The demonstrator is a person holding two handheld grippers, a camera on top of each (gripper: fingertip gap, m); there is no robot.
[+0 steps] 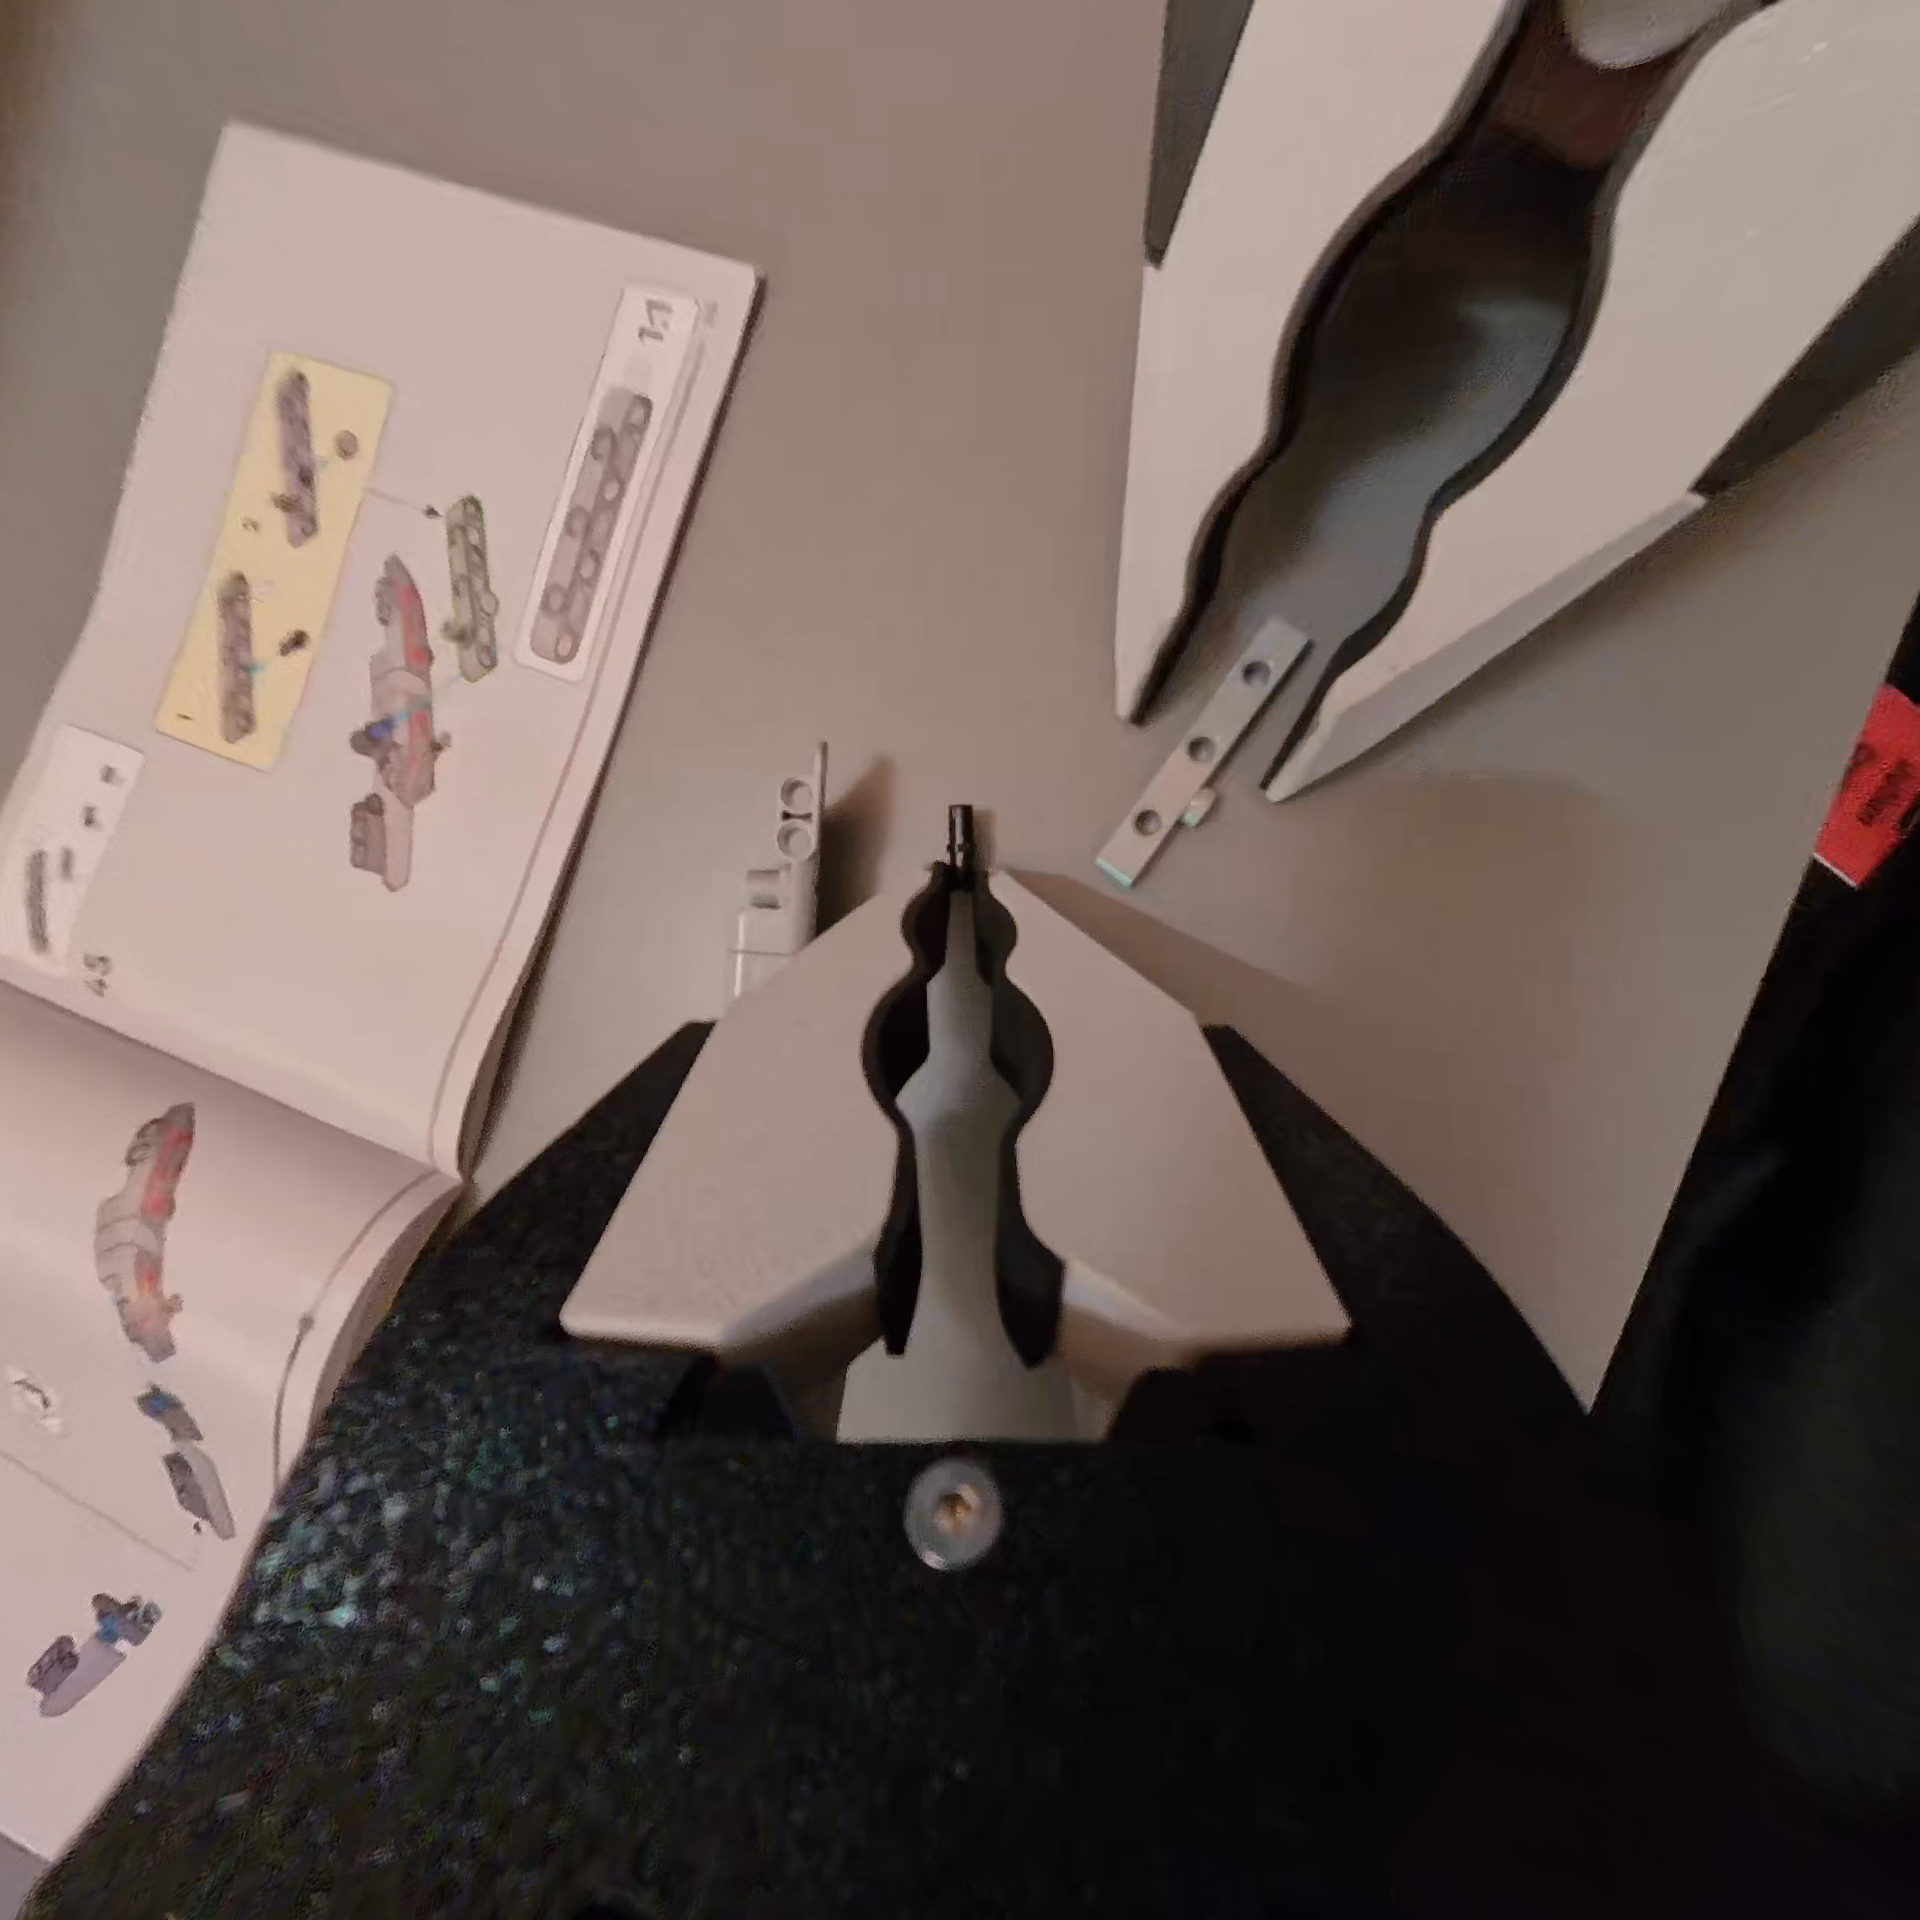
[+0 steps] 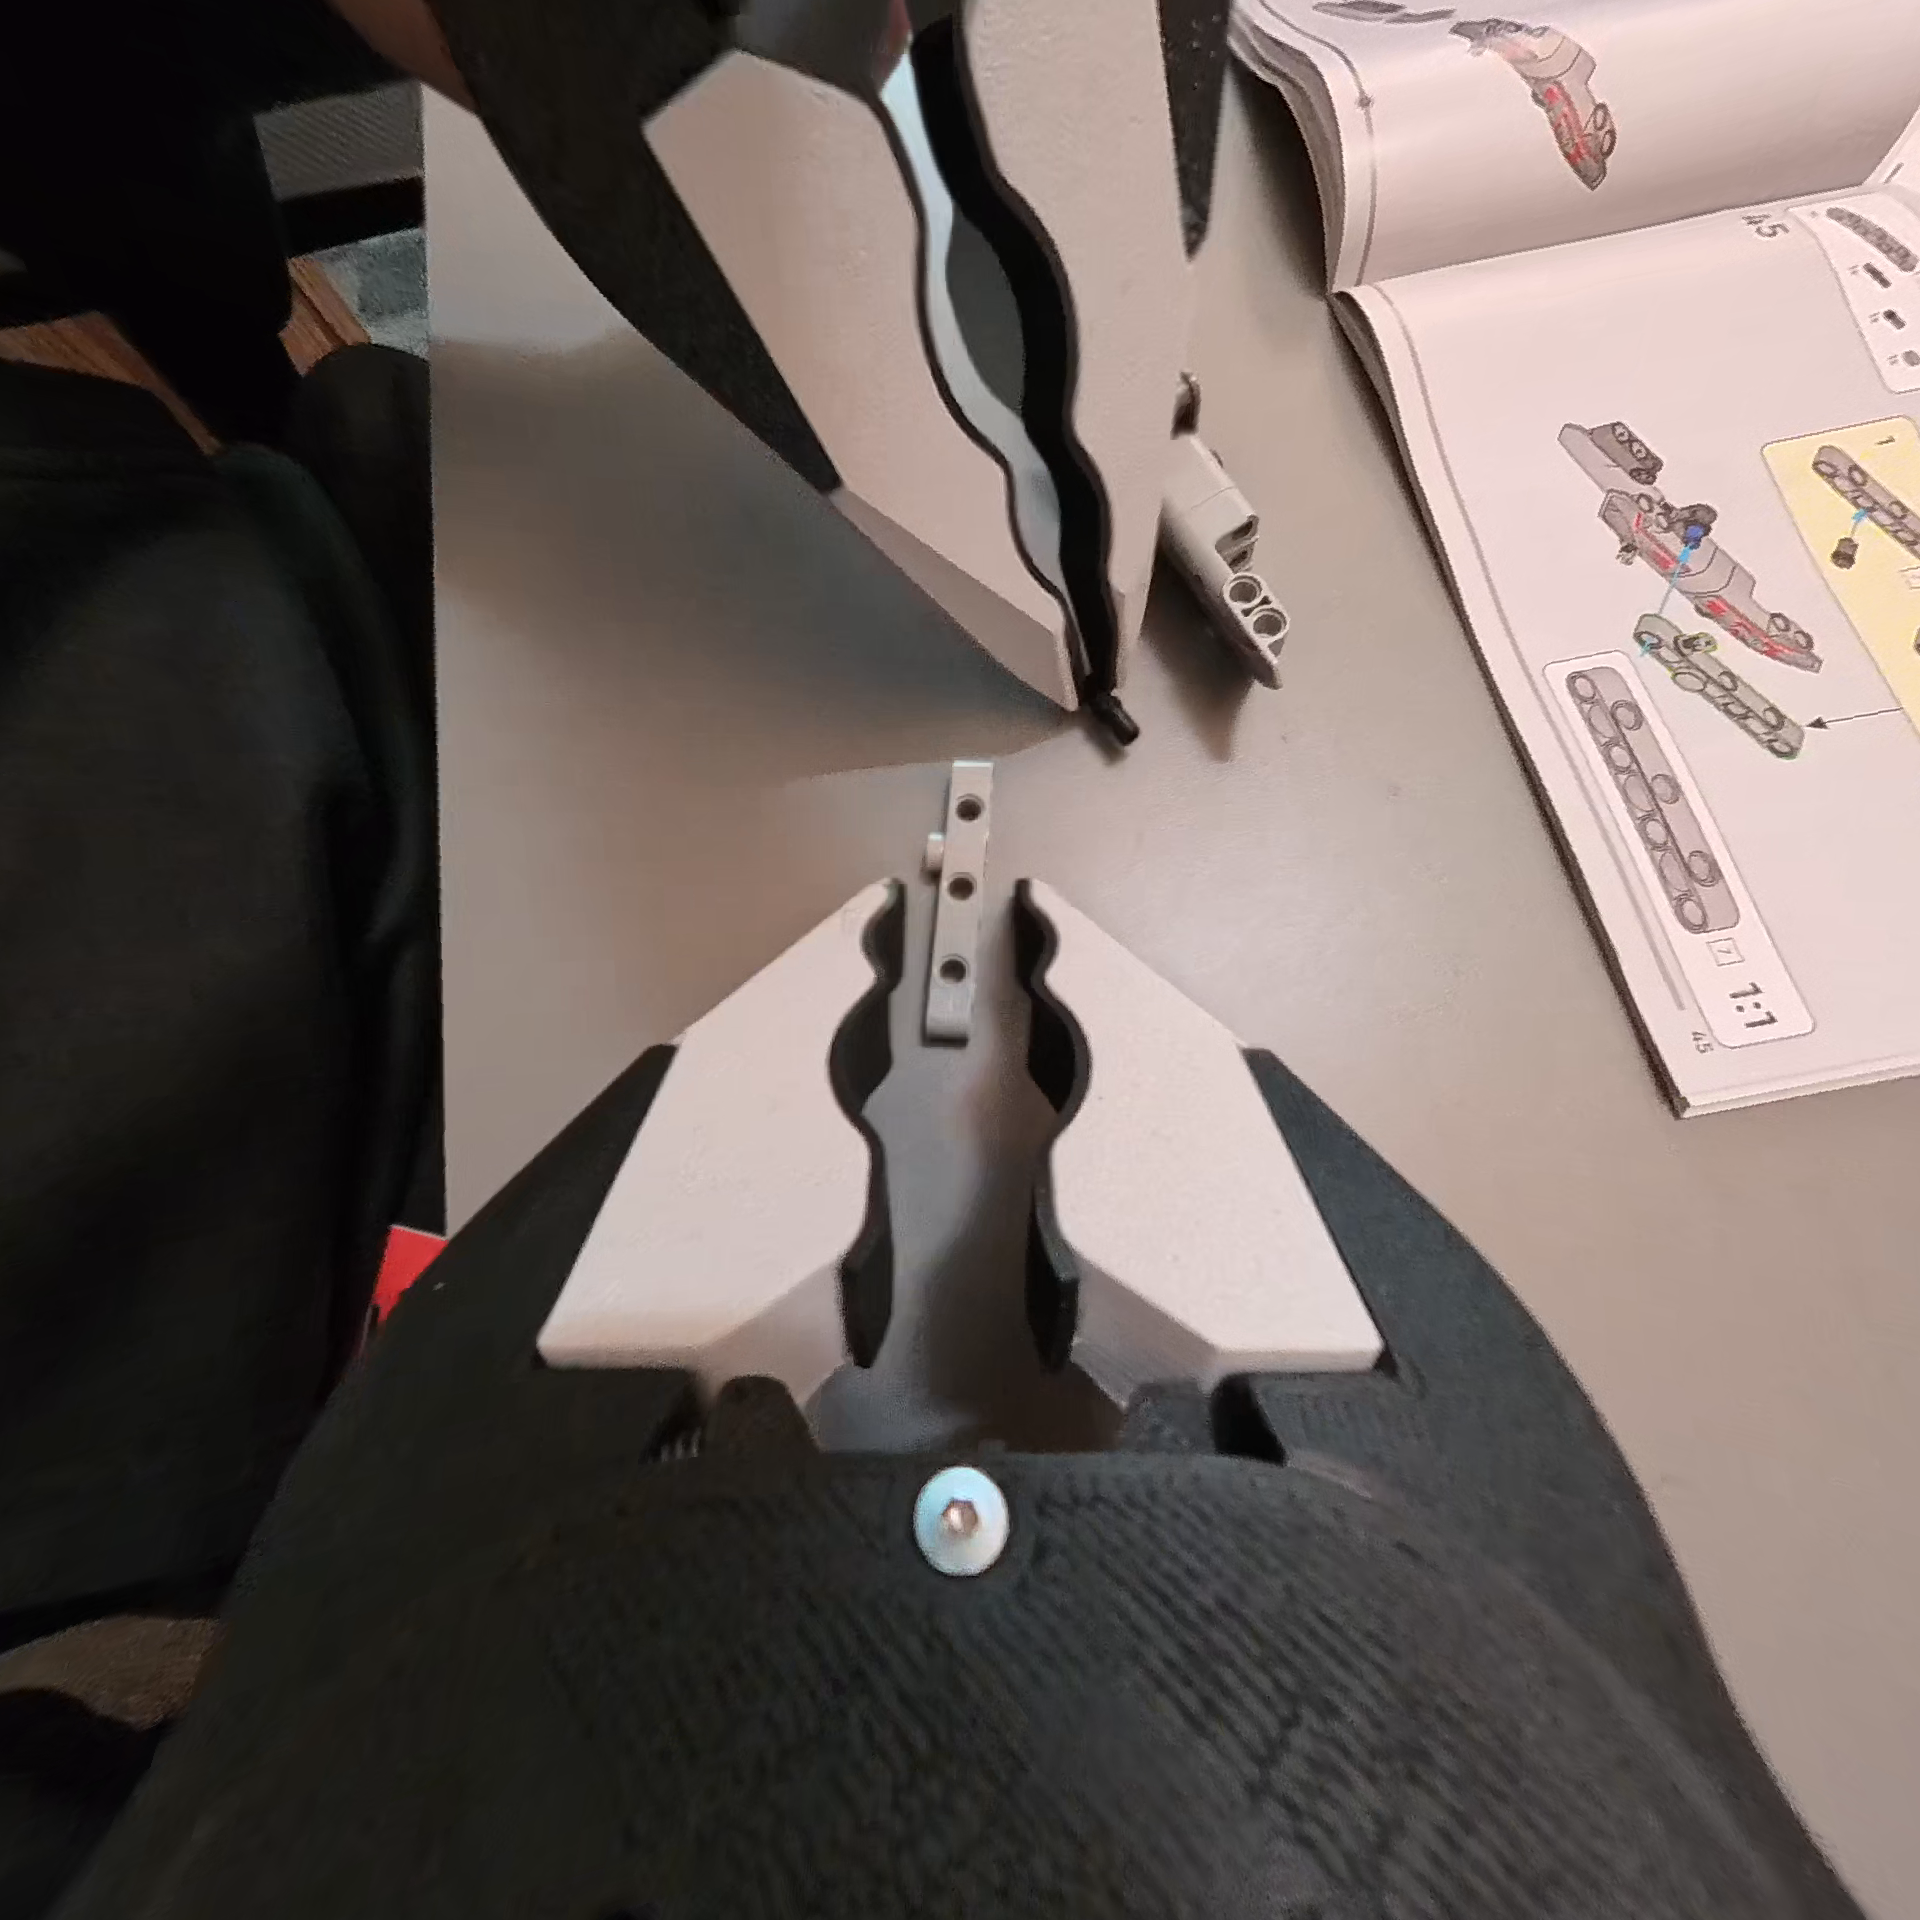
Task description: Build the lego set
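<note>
My left gripper [image 1: 961, 878] is shut on a small black pin [image 1: 960, 834] that sticks out past its tips; both also show in the right wrist view, gripper [image 2: 1091, 686] and pin [image 2: 1114, 717]. My right gripper [image 2: 956, 888] stands open around a short grey beam [image 2: 958, 899] with three holes, with a gap on each side. In the left wrist view this gripper [image 1: 1205, 753] and beam [image 1: 1205, 743] are just to the right of the pin. A white lego assembly [image 1: 784, 862] lies behind the left gripper on the grey table [image 1: 935, 468].
An open instruction booklet [image 1: 364, 623] lies left of the left gripper, and at the right in the right wrist view [image 2: 1662, 623]. A person's dark clothing [image 2: 156, 831] fills the table's edge side. A red item [image 1: 1881, 790] sits at that edge.
</note>
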